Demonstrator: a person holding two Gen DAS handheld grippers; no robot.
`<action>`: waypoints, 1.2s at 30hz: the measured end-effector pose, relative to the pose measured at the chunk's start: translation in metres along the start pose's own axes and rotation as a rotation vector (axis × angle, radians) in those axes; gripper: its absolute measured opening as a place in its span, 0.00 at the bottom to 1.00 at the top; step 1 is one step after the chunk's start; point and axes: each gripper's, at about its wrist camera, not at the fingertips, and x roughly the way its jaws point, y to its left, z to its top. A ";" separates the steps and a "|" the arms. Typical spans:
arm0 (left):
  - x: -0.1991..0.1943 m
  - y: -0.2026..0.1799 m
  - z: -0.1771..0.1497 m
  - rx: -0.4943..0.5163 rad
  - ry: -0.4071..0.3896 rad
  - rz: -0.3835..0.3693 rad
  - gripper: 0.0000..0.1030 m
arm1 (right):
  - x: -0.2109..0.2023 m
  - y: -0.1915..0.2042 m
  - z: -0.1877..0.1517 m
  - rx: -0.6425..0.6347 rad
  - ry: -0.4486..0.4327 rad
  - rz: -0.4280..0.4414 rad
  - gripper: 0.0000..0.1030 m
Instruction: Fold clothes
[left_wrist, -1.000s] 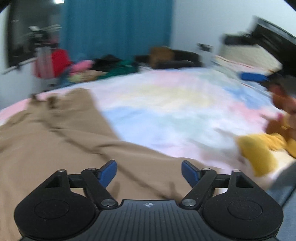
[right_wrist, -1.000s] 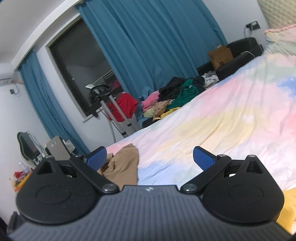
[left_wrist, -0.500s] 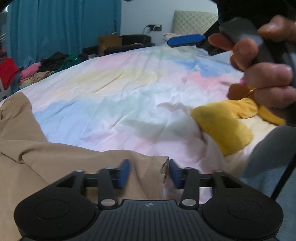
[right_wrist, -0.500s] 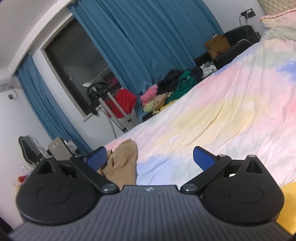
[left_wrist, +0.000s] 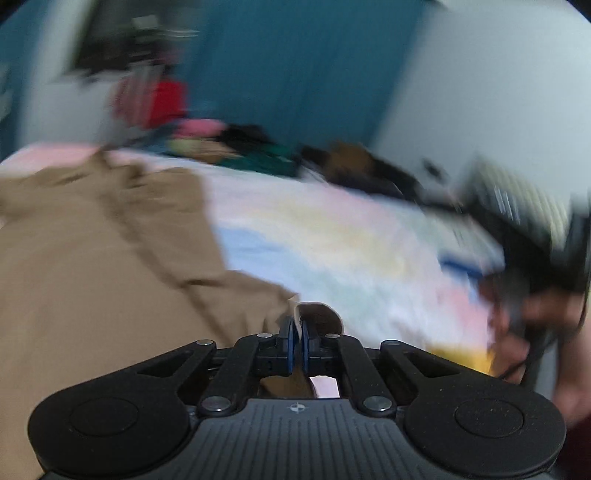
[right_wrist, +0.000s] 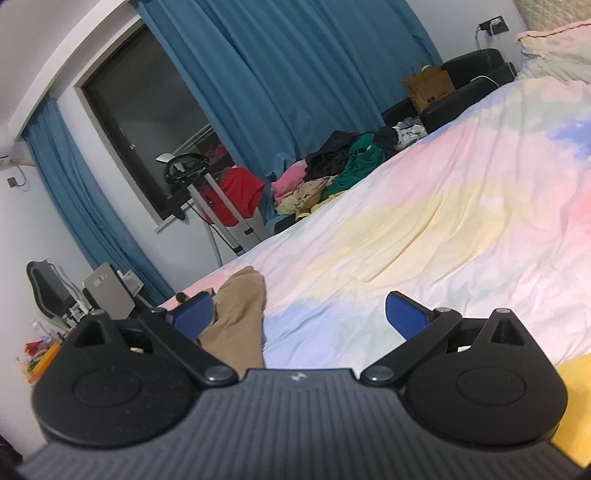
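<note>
tan garment (left_wrist: 92, 266) lengthwise toward curtains (left_wrist: 295, 62)

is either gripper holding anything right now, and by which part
The left gripper is shut on a corner edge of the tan garment. The right gripper is open, holding nothing.

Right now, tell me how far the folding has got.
Early stage. Done: the left hand-held gripper is shut on a corner of the tan garment. In hand: that corner is lifted, while the garment lies spread on the pastel bedsheet. Left: every fold; the right hand-held gripper is open, holding nothing.
</note>
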 end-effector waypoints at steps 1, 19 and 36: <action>-0.010 0.011 -0.002 -0.062 0.006 0.020 0.05 | 0.000 0.003 -0.001 -0.010 0.004 0.005 0.98; -0.042 0.065 -0.038 -0.287 0.200 0.243 0.56 | 0.022 0.073 -0.058 -0.218 0.225 0.070 0.98; -0.015 0.110 -0.048 -0.509 0.269 0.195 0.04 | 0.031 0.082 -0.070 -0.221 0.276 0.088 0.98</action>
